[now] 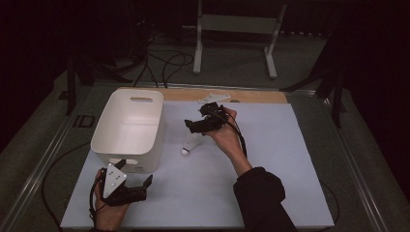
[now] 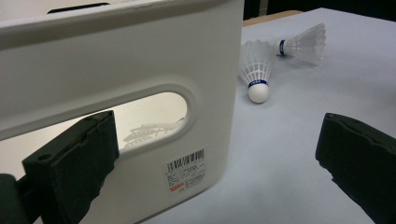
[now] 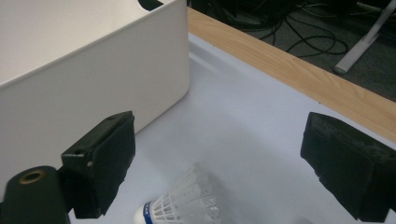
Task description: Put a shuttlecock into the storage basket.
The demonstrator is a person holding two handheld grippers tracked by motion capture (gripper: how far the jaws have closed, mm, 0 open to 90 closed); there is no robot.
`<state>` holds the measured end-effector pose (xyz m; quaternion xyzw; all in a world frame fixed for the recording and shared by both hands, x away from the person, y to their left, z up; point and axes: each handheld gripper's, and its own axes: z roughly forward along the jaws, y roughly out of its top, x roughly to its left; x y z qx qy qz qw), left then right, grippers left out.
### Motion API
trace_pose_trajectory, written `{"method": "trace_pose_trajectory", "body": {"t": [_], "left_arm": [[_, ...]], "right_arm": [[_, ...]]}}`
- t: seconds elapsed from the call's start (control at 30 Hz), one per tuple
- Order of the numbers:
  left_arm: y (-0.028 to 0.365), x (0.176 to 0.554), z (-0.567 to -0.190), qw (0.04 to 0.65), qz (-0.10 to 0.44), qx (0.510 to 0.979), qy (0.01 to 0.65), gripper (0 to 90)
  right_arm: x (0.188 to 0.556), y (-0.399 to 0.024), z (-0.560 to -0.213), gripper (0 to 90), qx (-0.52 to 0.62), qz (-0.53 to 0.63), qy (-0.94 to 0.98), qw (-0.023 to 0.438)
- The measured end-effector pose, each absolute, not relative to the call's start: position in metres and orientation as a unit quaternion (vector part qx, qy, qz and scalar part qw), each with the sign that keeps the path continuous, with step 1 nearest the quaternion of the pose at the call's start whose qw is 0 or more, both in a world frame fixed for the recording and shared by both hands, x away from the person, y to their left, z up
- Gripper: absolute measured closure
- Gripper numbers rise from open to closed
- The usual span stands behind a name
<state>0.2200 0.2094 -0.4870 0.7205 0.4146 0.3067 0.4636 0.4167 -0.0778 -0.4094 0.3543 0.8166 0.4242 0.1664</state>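
Note:
A white plastic bin (image 1: 128, 123) with handle slots stands on the left of the white table sheet (image 1: 270, 159). One white shuttlecock (image 1: 189, 145) lies just right of it. My right gripper (image 1: 197, 118) hovers open above that shuttlecock (image 3: 182, 200), whose feathers show low between the jaws, with the bin wall (image 3: 93, 70) to their left. At the near left, my left gripper (image 1: 134, 173) is open and empty. It faces the bin's near wall (image 2: 116, 70) and its handle slot. Beyond the bin corner lie two shuttlecocks, one (image 2: 257, 74) nearer and one (image 2: 303, 44) farther.
A wooden strip (image 1: 251, 95) runs along the table's far edge. Beyond it on the floor stand a white metal frame (image 1: 237, 29) and loose black cables (image 1: 164, 63). A barcode label (image 2: 187, 170) is stuck on the bin's near wall.

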Motion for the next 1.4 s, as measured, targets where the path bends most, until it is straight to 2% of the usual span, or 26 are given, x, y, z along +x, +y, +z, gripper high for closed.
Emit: {"method": "trace_pose_trajectory", "body": {"t": [1.4], "left_arm": [[0.209,0.220,-0.487,0.465,0.307,0.719,0.415,0.1]], "right_arm": [[0.412,-0.063,-0.446,10.2,0.349,0.396,0.838,0.138]]}}
